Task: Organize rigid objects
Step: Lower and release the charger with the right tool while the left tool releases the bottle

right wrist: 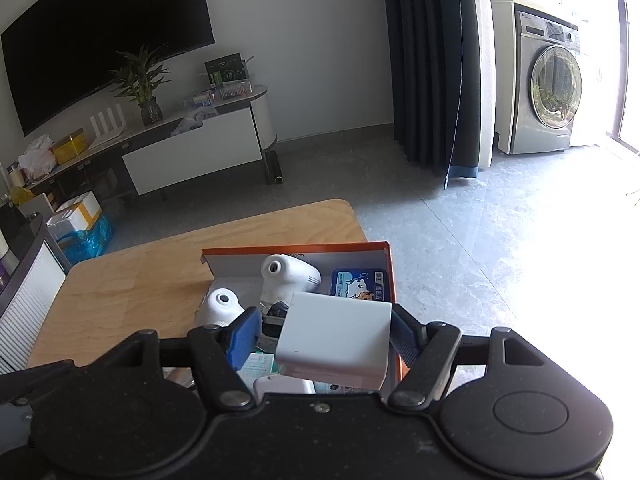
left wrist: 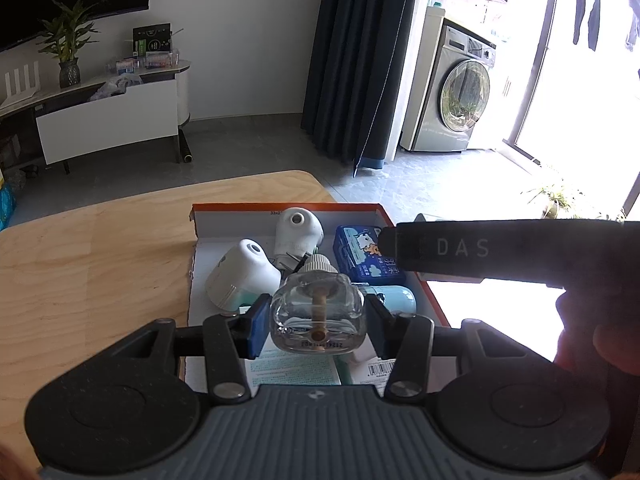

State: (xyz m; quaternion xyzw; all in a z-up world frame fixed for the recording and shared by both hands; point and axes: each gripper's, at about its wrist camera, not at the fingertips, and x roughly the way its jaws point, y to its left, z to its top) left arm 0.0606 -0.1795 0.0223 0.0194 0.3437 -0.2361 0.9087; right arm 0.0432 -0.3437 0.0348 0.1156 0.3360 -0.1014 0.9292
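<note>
Room: a living room with grey floor; a wooden counter point(left wrist: 100, 248) carries an orange-edged box point(left wrist: 288, 209) at its far corner.
Bottle: a clear glass bottle point(left wrist: 318, 312) hangs above the box, pinched at its sides by the left tool point(left wrist: 316, 320), likely for lowering in.
Block: the right tool point(right wrist: 326, 340) clamps a white block point(right wrist: 336, 340) above the same box.
Contents: two white plug-in heaters point(left wrist: 244, 272) and a blue tin point(left wrist: 366, 254) already lie inside, so free space looks tight.

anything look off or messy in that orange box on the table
Somewhat. The orange-edged cardboard box holds a loose jumble: two white dome-shaped plastic plug-ins lie tipped at different angles beside a blue printed tin. The box's left wall looks ragged. No spill visible.
</note>
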